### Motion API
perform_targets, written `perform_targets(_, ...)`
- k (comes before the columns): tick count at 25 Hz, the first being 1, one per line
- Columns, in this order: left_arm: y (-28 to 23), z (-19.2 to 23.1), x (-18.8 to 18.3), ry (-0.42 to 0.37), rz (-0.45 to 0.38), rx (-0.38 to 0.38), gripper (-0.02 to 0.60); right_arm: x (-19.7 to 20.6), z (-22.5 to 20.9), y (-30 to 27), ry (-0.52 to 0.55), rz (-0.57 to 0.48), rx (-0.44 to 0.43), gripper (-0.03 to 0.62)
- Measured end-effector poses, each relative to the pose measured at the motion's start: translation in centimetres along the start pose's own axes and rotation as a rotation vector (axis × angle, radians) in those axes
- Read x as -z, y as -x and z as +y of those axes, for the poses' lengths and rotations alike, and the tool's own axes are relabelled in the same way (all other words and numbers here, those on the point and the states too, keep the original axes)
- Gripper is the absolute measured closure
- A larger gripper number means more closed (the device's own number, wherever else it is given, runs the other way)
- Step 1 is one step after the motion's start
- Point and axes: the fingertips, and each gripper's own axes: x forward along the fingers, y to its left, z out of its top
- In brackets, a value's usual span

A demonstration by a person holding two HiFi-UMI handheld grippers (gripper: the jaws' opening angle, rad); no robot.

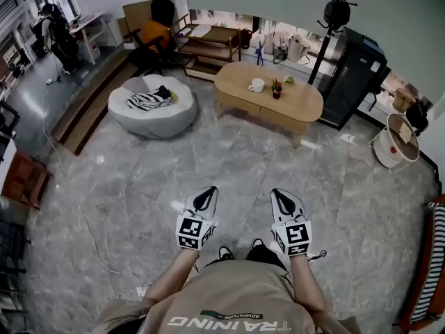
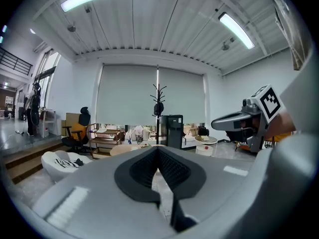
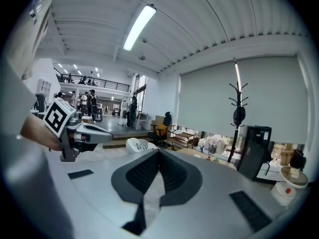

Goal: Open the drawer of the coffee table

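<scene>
The oval wooden coffee table (image 1: 268,97) stands well ahead of me across the grey tiled floor; its front apron (image 1: 259,110) faces me, and no drawer line can be made out from here. A white mug (image 1: 256,85) and small items rest on top. My left gripper (image 1: 207,193) and right gripper (image 1: 280,196) hover side by side just in front of my body, both shut and empty, pointing toward the table. In the left gripper view the shut jaws (image 2: 158,151) point at the distant table (image 2: 125,149); the right gripper view shows its shut jaws (image 3: 158,153) and the table (image 3: 197,153).
A white round pouf (image 1: 154,107) with a striped cloth sits left of the table. A black cabinet (image 1: 356,78) and coat stand (image 1: 328,26) stand at its right, a wooden shelf (image 1: 208,44) behind it. A round white side table (image 1: 396,141) is far right; a cable (image 1: 104,259) trails on the floor.
</scene>
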Motion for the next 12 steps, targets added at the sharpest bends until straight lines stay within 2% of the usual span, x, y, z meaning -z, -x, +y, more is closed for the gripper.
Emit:
perform_targets(5, -1.1, -0.1, 0.7, 0.027, 0.035, 0.001, 0.575, 1.7, -2.3, -0.4, -0.037, 0.032, 0.022, 0.589)
perform_targets(12, -3.9, 0.8, 0.8, 0.042, 0.054, -0.051, 0.575, 1.8, -5.4, -3.3, -0.024, 0.018, -0.032, 0.589)
